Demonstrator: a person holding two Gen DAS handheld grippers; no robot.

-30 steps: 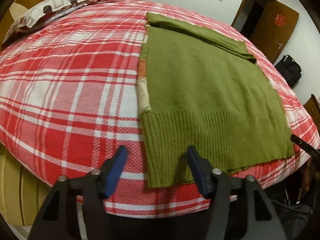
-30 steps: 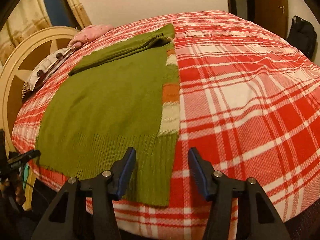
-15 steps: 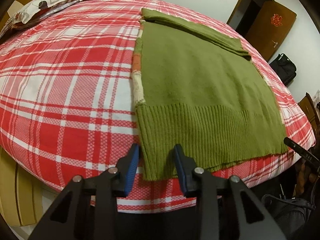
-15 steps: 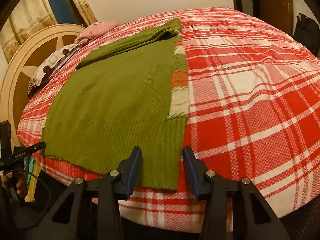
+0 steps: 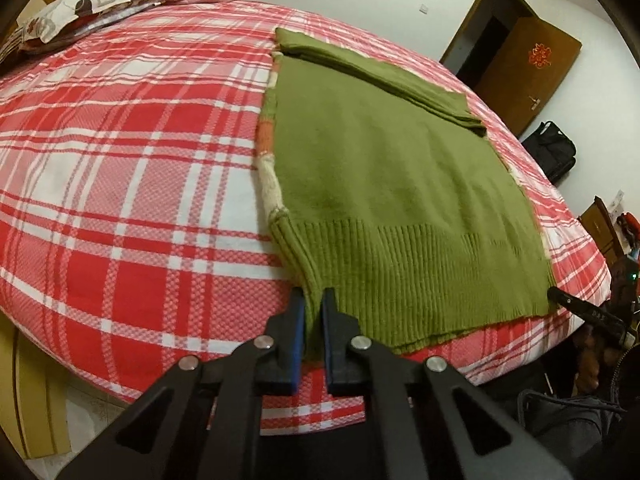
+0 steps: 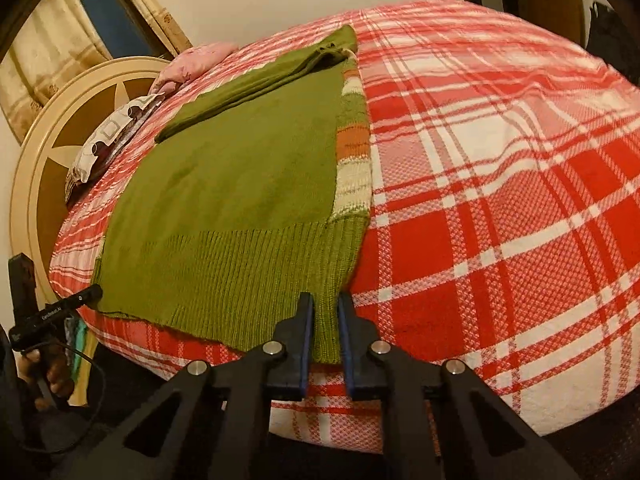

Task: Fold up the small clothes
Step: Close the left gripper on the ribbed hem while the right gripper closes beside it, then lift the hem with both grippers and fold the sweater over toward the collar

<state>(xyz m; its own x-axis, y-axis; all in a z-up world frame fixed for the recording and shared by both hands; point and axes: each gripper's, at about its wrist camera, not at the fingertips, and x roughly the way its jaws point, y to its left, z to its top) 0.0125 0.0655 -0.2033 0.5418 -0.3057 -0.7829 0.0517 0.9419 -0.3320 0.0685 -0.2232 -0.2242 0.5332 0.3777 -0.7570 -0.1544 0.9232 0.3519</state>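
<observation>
My left gripper (image 5: 313,312): jaws clamped on sweater (image 5: 384,184) hem, at corner nearest me. My right gripper (image 6: 325,314): jaws clamped on opposite hem corner. Rest of sweater spreads flat ahead of both on bed (image 5: 132,184), sleeve folded across far end. Thick knit, soft, floppy, likely some weight; will sag between grips. Ribbed hem gives firm hold; both layers look pinched, not certain.
</observation>
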